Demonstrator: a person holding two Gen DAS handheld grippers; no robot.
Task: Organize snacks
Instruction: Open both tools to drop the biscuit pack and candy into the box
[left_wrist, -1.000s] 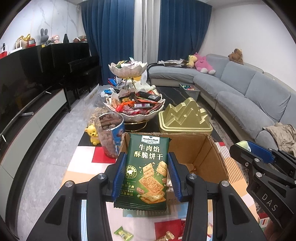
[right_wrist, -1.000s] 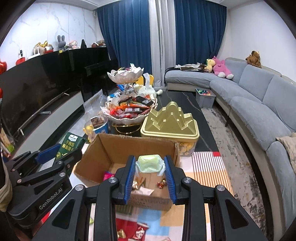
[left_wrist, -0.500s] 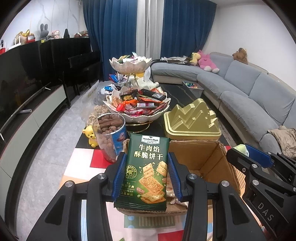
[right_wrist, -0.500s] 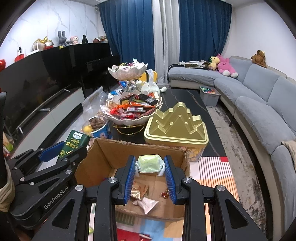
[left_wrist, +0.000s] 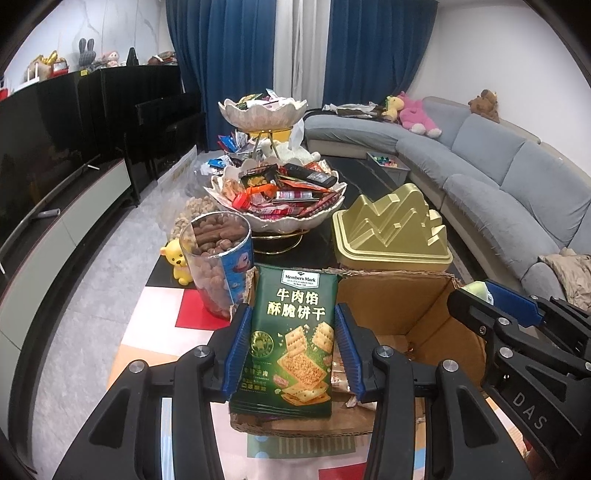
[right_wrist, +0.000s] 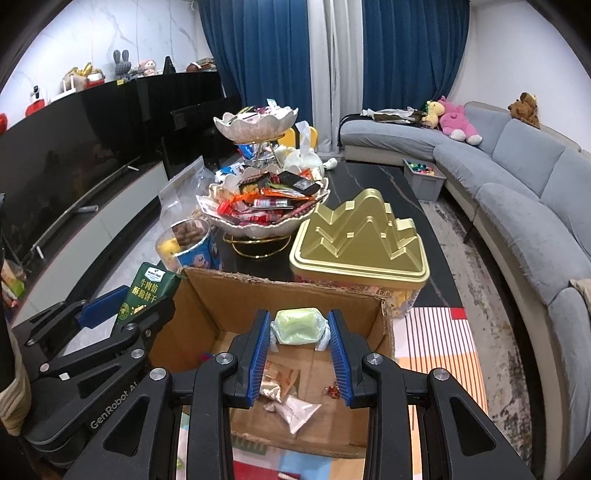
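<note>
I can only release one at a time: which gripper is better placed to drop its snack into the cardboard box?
Right. The right gripper holds its green wrapped candy over the cardboard box interior. The left gripper, jaws opening, has its green cracker packet at the box's left edge.

Grey sectional sofa (right_wrist: 517, 177), blue curtains (right_wrist: 266, 48), black TV cabinet (right_wrist: 92, 122), marble wall (right_wrist: 110, 33).

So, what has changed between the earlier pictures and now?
Both hands carried their snacks forward and down over the cardboard box. The left gripper is now opening its fingers around the green cracker packet. The right gripper keeps its pale green wrapped snack. The table items stayed put.
</note>
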